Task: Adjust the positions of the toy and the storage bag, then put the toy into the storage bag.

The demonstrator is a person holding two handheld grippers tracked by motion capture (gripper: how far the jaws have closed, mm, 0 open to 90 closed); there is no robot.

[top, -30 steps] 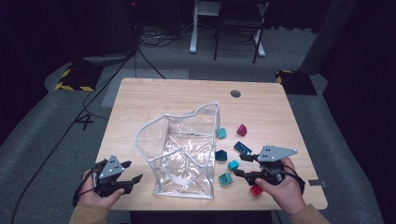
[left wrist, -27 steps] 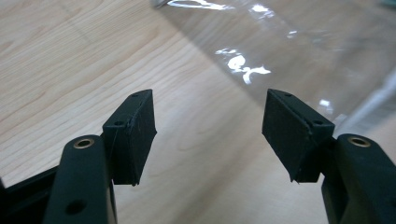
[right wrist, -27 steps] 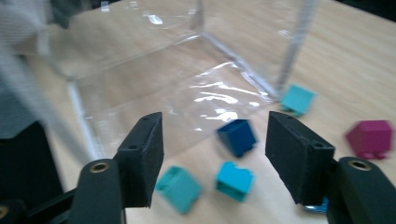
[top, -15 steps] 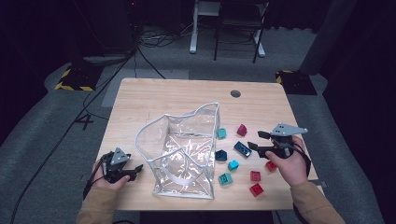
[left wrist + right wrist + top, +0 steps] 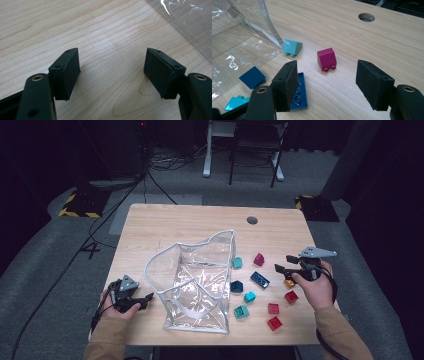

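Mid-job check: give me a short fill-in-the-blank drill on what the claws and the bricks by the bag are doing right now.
1. The right claw is ____, with nothing between its pads.
2. In the right gripper view, the brick straight ahead between the jaws is the ____ sloped plastic brick.
3. The left claw hovers over bare ____ tabletop.
4. The clear plastic bag lies on the table to the ____ of the scattered bricks in the high view.

Missing words: open; magenta; wooden; left

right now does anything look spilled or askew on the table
The clear plastic bag sags crumpled, its mouth gaping. Small bricks lie scattered loose on the table to its right, several tipped over, like the magenta brick lying on its side.
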